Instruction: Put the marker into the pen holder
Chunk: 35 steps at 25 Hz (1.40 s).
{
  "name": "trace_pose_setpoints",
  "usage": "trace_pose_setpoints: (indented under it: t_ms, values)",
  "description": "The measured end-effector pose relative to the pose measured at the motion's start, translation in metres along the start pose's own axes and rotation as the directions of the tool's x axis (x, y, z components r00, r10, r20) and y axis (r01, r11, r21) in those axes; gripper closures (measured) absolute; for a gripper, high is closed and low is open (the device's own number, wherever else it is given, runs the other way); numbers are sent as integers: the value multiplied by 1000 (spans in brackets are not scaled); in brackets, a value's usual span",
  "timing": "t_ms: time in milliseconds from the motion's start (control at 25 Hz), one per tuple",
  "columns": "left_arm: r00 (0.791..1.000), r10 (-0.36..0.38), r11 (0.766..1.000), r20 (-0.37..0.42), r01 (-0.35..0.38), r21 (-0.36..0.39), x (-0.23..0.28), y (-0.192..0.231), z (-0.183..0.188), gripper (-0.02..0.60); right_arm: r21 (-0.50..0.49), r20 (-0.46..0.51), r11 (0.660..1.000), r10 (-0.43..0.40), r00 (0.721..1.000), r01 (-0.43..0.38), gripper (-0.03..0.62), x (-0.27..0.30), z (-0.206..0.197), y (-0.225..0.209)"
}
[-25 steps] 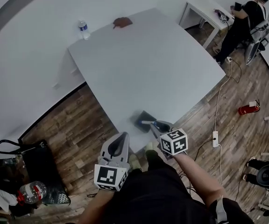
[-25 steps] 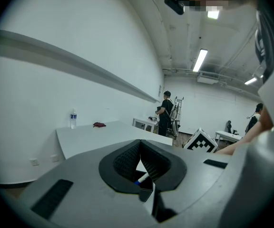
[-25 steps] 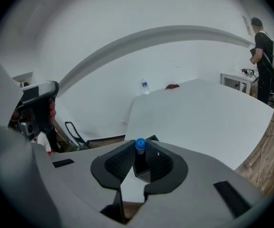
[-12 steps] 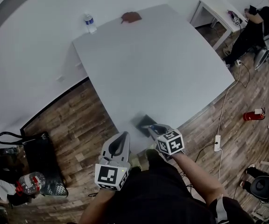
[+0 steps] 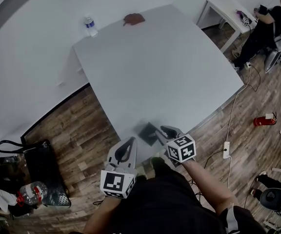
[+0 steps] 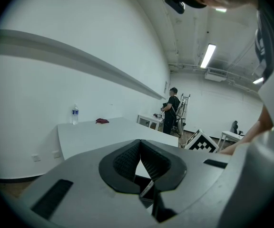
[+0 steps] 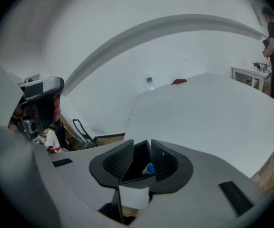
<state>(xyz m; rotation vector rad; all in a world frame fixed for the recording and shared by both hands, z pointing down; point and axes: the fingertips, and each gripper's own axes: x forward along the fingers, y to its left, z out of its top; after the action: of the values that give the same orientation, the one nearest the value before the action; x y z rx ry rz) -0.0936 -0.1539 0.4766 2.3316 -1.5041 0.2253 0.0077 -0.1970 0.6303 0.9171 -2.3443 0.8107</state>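
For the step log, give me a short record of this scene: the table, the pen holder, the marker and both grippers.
table: white; water bottle and reddish cloth at its far edge
pen holder: dark, near the table's front edge
marker: blue end shows inside the pen holder, not gripped
right gripper: jaws open, above the pen holder
left gripper: jaws shut, nothing between them, held short of the table

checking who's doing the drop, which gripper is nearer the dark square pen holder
Right. The right gripper is right beside the dark square pen holder at the white table's near edge; the left gripper hangs back off that edge.
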Motion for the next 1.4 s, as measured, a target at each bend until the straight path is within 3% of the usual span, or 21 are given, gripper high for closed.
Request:
trace_pose_setpoints:
  t_ms: [280, 800, 1040, 1400]
  values:
    - [999, -31, 999, 12, 31, 16, 9, -8, 3, 575, -5, 138, 1000, 14, 990, -13, 499, -27, 47, 11]
    - [994, -103, 994, 46, 102, 31, 19, -17, 27, 575, -135, 337, 985, 150, 930, -110, 554, -92, 118, 83]
    - [986, -148, 989, 76, 145, 40, 10, -31, 41, 575, -235, 410, 965, 206, 889, -115, 566, -120, 133, 116]
    - [978, -183, 982, 103, 176, 70, -3, -41, 48, 575, -249, 446, 966, 176, 878, -67, 579, -138, 132, 126]
